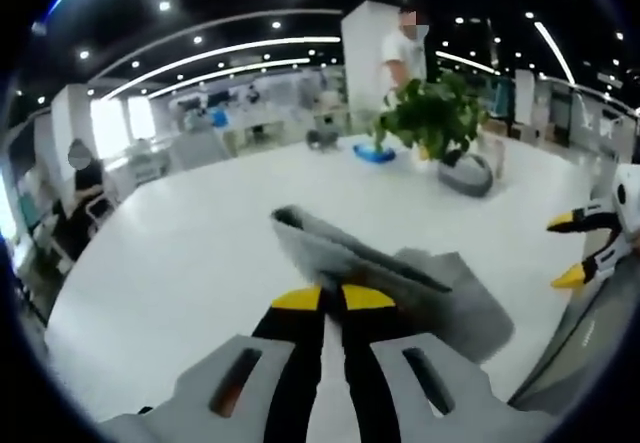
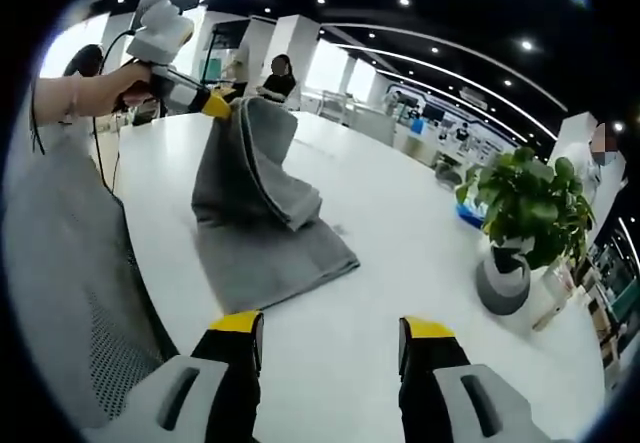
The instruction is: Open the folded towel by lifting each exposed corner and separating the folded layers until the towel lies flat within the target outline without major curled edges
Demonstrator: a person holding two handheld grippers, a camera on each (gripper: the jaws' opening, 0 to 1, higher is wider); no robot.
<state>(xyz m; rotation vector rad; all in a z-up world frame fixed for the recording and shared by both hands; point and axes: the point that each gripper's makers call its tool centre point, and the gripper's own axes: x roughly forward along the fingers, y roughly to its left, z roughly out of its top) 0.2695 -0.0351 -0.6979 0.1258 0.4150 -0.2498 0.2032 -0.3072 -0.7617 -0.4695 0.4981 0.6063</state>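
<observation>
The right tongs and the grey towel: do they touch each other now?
Apart. In the right gripper view the right tongs stand open, with bare white table between their tips and the grey towel.

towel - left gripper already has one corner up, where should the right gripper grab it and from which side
Take the free lower corner of the towel lying flat on the table, coming in low from the right gripper's own open side. The left gripper holds the top edge lifted, so the layers hang folded; that corner is exposed and unobstructed.
</observation>
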